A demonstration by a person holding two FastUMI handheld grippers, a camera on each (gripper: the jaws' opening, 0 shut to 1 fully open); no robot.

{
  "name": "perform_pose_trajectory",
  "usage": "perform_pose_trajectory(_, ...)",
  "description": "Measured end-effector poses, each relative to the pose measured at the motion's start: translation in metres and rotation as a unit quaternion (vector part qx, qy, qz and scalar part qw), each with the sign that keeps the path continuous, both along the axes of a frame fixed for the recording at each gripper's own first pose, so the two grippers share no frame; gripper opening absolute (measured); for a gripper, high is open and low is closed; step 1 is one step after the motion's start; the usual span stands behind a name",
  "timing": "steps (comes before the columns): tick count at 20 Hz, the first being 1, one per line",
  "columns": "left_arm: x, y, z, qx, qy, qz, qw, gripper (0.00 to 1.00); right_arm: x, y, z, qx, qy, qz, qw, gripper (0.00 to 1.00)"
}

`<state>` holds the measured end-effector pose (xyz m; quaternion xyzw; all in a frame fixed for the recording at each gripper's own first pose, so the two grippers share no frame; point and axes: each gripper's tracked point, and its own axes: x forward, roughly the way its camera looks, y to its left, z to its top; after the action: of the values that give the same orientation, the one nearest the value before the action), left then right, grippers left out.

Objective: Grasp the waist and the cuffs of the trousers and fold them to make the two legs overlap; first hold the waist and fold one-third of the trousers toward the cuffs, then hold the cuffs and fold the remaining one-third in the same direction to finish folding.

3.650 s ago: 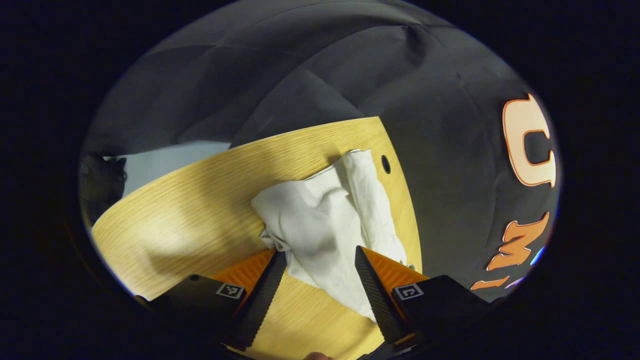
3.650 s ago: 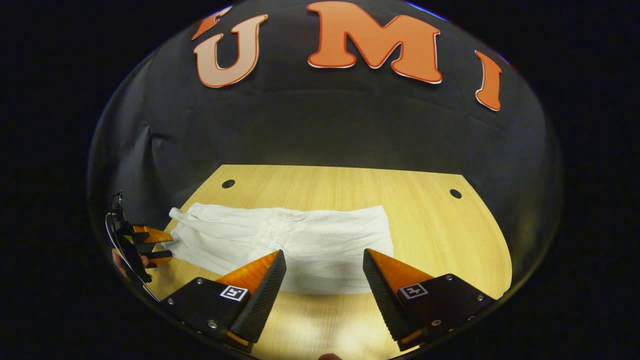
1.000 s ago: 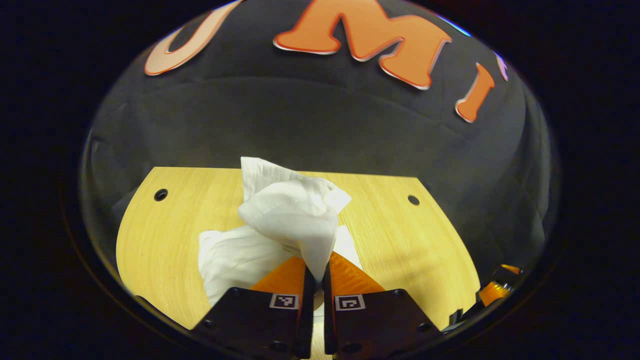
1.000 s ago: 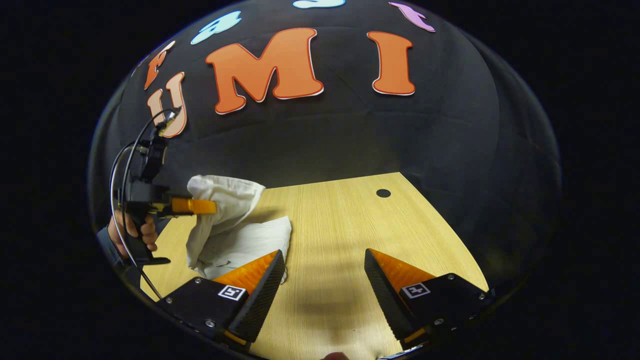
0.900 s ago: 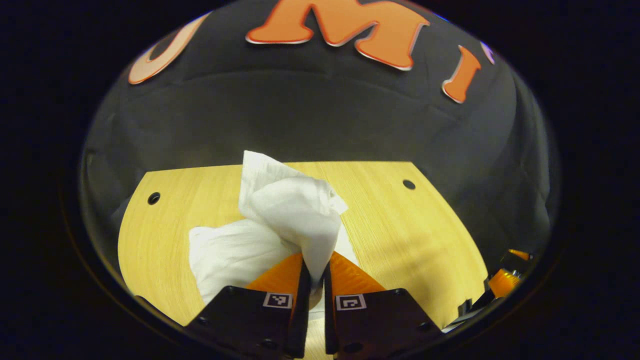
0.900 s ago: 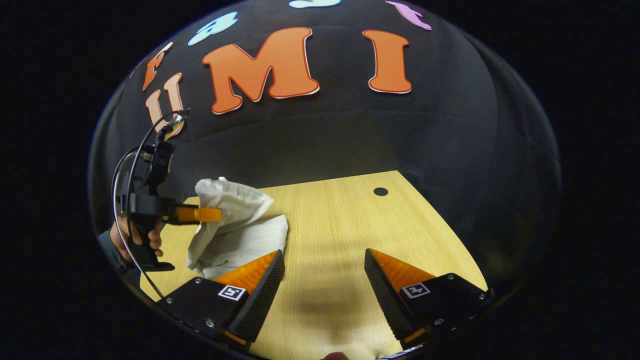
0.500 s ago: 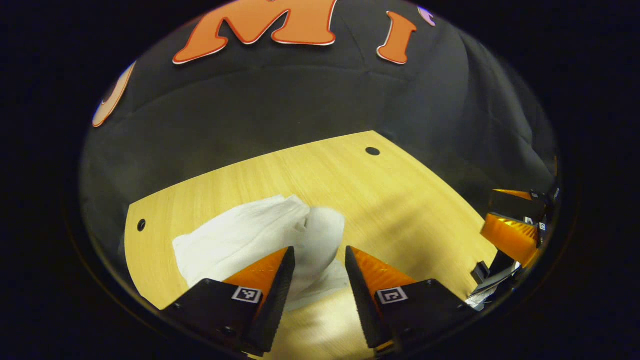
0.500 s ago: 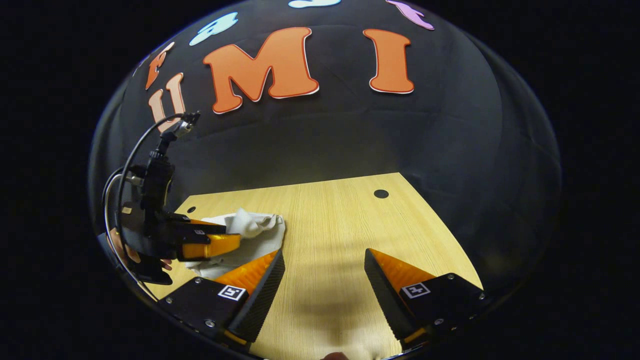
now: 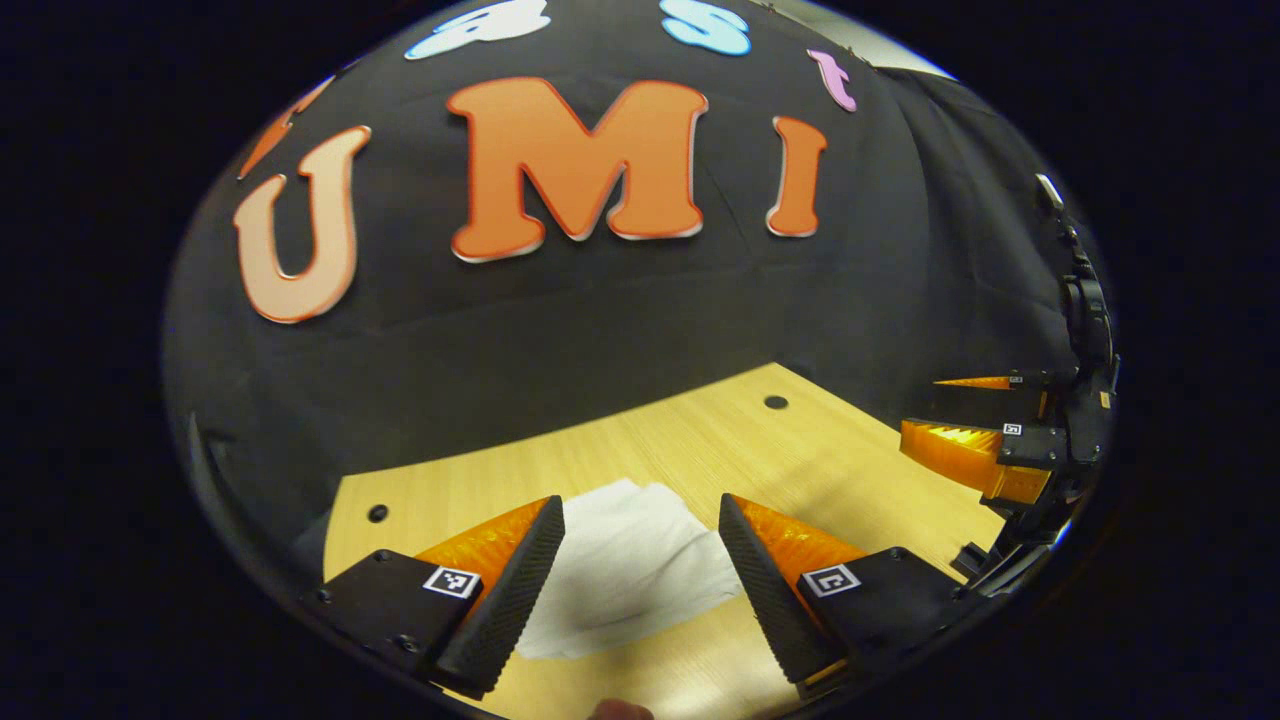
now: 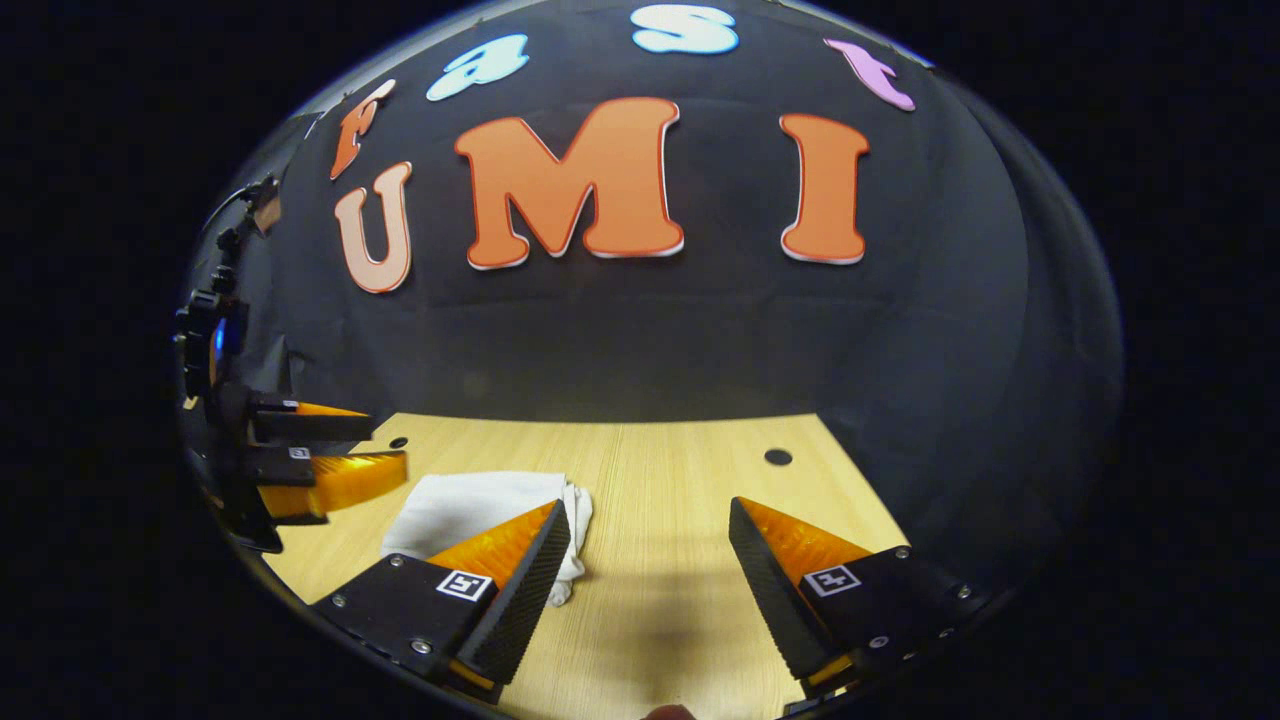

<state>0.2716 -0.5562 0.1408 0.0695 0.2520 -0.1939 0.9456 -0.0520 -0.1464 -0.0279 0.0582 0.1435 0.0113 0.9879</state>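
The white trousers (image 9: 630,565) lie folded into a small flat bundle on the wooden table (image 9: 700,450). My left gripper (image 9: 640,590) hangs open above the bundle, which shows between its fingers without touching them. In the right gripper view the same trousers (image 10: 470,515) rest left of centre on the table (image 10: 680,480). My right gripper (image 10: 650,580) is open over bare wood, with its left finger in front of the bundle's right edge. The left gripper (image 10: 340,460) appears at the left edge of that view. The right gripper (image 9: 960,420) shows at the right edge of the left gripper view.
Small round holes (image 10: 778,457) mark the tabletop near its far corners, another hole (image 9: 377,513) sits at the left. The black cloth wall rises just behind the table's far edge. Bare wood stretches to the right of the bundle.
My left gripper let go of the lifted trouser end, which dropped onto the rest as a flat bundle. Both grippers have since drawn back and tilted upward.
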Motion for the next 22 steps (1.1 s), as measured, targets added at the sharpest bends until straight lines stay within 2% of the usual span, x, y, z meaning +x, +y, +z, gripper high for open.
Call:
perform_pose_trajectory(2,-0.005,-0.006,-0.006,0.003,-0.071,0.034,0.997,1.00,0.000,0.007,0.031,-0.017,-0.042,0.002,0.999,0.97)
perform_pose_trajectory(5,-0.017,-0.005,0.000,-0.016,-0.141,0.072,0.987,1.00,0.002,0.026,0.069,-0.025,-0.085,0.012,0.996,0.97)
perform_pose_trajectory(8,-0.026,0.008,0.021,-0.057,-0.212,0.091,0.971,1.00,-0.003,0.040,0.096,-0.029,-0.118,0.019,0.992,0.97)
perform_pose_trajectory(10,-0.030,0.012,0.029,-0.055,-0.255,0.099,0.960,1.00,-0.007,0.047,0.107,-0.027,-0.128,0.015,0.991,0.97)
perform_pose_trajectory(13,-0.025,0.008,0.023,-0.047,-0.276,0.109,0.954,1.00,-0.018,0.054,0.122,-0.023,-0.149,0.001,0.989,0.97)
perform_pose_trajectory(16,-0.024,0.007,0.020,-0.044,-0.266,0.114,0.956,1.00,-0.031,0.067,0.123,-0.024,-0.146,-0.010,0.989,1.00)
perform_pose_trajectory(17,-0.023,0.007,0.023,-0.047,-0.269,0.114,0.955,1.00,-0.035,0.073,0.122,-0.031,-0.144,-0.007,0.989,0.97)
perform_pose_trajectory(22,-0.023,0.007,0.024,-0.049,-0.272,0.114,0.954,1.00,-0.053,0.090,0.125,-0.048,-0.143,-0.014,0.988,0.97)
